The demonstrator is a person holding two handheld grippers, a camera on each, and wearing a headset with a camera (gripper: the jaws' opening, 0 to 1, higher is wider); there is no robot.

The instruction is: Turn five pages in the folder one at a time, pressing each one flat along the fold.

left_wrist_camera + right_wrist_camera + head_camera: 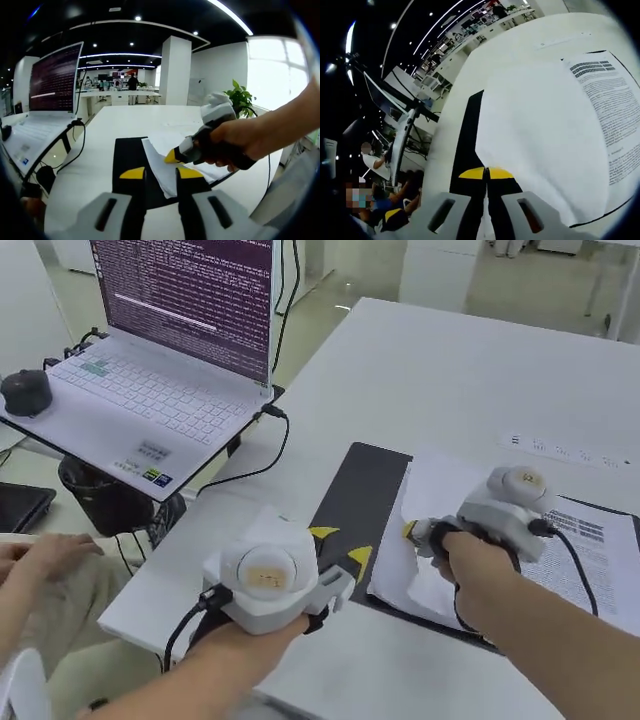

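The folder point(360, 495) is seen lying open on the white surface point(440, 370), with its black left cover bare and its right half covered by a printed sheet point(600, 540). A white page point(435, 490) is held raised and curled over the folder's fold. The page's free left edge is pinched between the jaws of the right claw point(408, 530), and the yellow tips are shown pressed together in the right gripper view. The left claw point(340, 546) is held at the folder's near left corner, over the edge of the black cover, with its jaws apart and nothing between them; whether the cover is touched cannot be told. A broad stretch of bare surface is left beyond the folder's far edge, and a narrower band along its left edge. A laptop point(170, 380) is set well to the left of the folder, past the surface's left edge, and a black cable point(270, 455) is trailed from it between laptop and folder.
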